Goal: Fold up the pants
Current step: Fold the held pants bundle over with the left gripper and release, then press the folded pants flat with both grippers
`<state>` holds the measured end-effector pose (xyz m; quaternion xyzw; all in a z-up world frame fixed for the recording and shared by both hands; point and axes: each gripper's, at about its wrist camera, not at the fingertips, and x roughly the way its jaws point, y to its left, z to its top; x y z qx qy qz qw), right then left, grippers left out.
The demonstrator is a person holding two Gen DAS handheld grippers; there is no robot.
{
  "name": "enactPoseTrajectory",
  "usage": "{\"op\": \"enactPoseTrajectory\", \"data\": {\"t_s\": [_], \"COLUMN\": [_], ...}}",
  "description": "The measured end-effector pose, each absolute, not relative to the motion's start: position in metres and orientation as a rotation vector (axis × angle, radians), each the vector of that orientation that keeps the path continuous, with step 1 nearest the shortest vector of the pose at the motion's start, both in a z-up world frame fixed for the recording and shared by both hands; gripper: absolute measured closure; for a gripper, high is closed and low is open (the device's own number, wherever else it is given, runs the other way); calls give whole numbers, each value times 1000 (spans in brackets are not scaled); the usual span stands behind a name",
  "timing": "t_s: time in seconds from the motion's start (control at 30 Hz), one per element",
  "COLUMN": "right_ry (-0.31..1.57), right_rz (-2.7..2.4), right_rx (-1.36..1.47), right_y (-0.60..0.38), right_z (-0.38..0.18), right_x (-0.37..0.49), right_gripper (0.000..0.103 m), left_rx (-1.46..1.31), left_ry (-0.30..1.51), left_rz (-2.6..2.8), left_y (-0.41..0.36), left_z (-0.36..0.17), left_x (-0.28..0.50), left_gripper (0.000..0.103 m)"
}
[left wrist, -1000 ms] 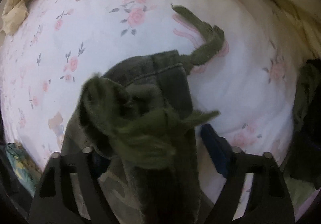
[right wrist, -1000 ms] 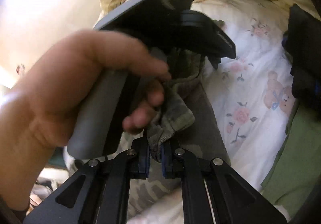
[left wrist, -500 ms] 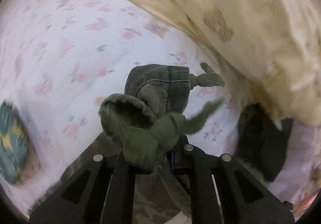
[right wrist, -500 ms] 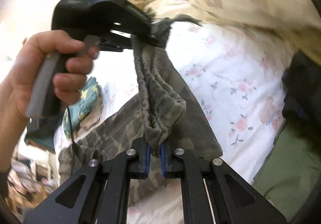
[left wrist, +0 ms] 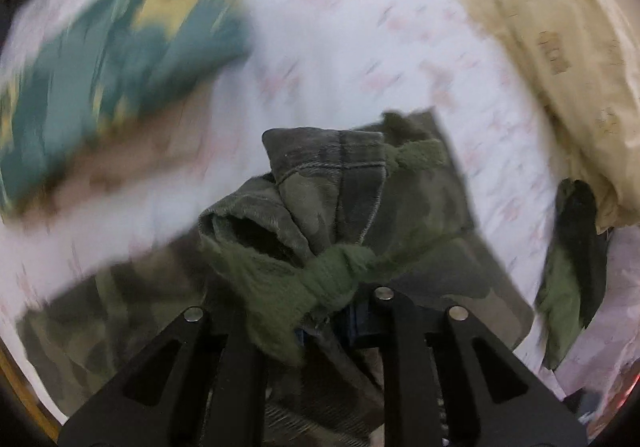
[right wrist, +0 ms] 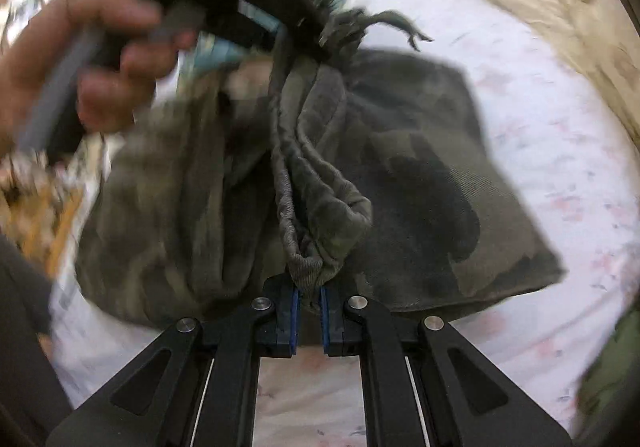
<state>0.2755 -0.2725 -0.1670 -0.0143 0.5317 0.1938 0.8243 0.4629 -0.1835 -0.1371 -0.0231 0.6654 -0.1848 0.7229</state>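
Both grippers have the camouflage pants (right wrist: pixel 420 167) by the waistband, lifted over the flowered bedsheet (right wrist: pixel 560 127). The right gripper (right wrist: pixel 308 311) is pinched tight on a bunched fold of waistband. The left gripper (left wrist: pixel 324 319) grips the band beside the green drawstring knot (left wrist: pixel 336 275), its jaws easing apart slightly. The legs drape onto the sheet, a cream blanket (left wrist: pixel 560 27) behind.

Teal patterned cloth (left wrist: pixel 120 59) motion-blurred; hand (right wrist: pixel 76 59) blurred, wrist cut off.
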Motion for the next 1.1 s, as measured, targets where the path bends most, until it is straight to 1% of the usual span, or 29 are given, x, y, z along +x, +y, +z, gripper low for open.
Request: {"op": "enactPoseTrajectory", "data": {"t_s": [0.03, 0.07, 0.1, 0.13, 0.17, 0.2, 0.23, 0.27, 0.3, 0.33, 0.4, 0.47, 0.53, 0.6, 0.63, 0.67, 0.73, 0.77, 0.83, 0.93, 1.0, 1.1], "right_ry": [1145, 1149, 1151, 1156, 1171, 1179, 1182, 1190, 1211, 1244, 1238, 1172, 1076, 1022, 1024, 1036, 1068, 1085, 1130, 1291, 1331, 1378], "right_rz": [415, 411, 412, 421, 441, 473, 507, 528, 550, 586, 622, 597, 517, 435, 395, 363, 338, 341, 384, 528, 551, 541], "right_rx": [-89, -125, -125, -113, -91, -68, -60, -73, -95, -98, -66, -43, 67, 190, 240, 265, 311, 323, 339, 273, 227, 308], "right_y": [-262, -257, -255, -255, -256, -257, -257, -257, -257, -258, -264, -274, -291, -307, -312, -309, -306, -303, -294, -272, -274, -300], "right_z": [-175, -181, -185, -185, -184, -181, -176, -174, -173, -172, -159, -143, -127, -124, -129, -136, -155, -165, -183, -205, -201, -187], "right_x": [273, 270, 267, 265, 264, 262, 257, 254, 250, 248, 243, 247, 265, 281, 291, 300, 313, 316, 319, 309, 300, 295], "right_gripper": [95, 90, 89, 82, 71, 64, 57, 57, 57, 57, 57, 57, 58, 69, 79, 81, 82, 82, 82, 82, 82, 82], "left_rx": [-74, -103, -107, -88, -59, -23, 40, 103, 182, 223, 229, 202, 120, 35, 20, 28, 88, 127, 290, 442, 480, 471], "left_ry": [1490, 1505, 1502, 1494, 1478, 1453, 1415, 1391, 1385, 1379, 1315, 1231, 1175, 1172, 1196, 1216, 1253, 1272, 1353, 1439, 1435, 1450], "left_rz": [-395, -393, -400, -403, -400, -389, -355, -310, -250, -224, -219, -233, -261, -325, -357, -365, -367, -366, -320, -317, -324, -333], "left_y": [-179, -172, -170, -169, -169, -168, -166, -162, -158, -152, -141, -135, -134, -141, -150, -156, -174, -180, -191, -186, -182, -182], "left_z": [-141, -143, -140, -135, -128, -120, -111, -105, -100, -95, -81, -67, -59, -63, -71, -79, -101, -111, -138, -160, -156, -143], "left_x": [461, 459, 459, 457, 456, 455, 452, 450, 449, 449, 449, 449, 451, 455, 457, 459, 460, 459, 454, 439, 434, 436], "left_gripper": [87, 86, 81, 76, 72, 61, 44, 33, 19, 19, 19, 19, 19, 19, 19, 21, 34, 34, 34, 32, 29, 29]}}
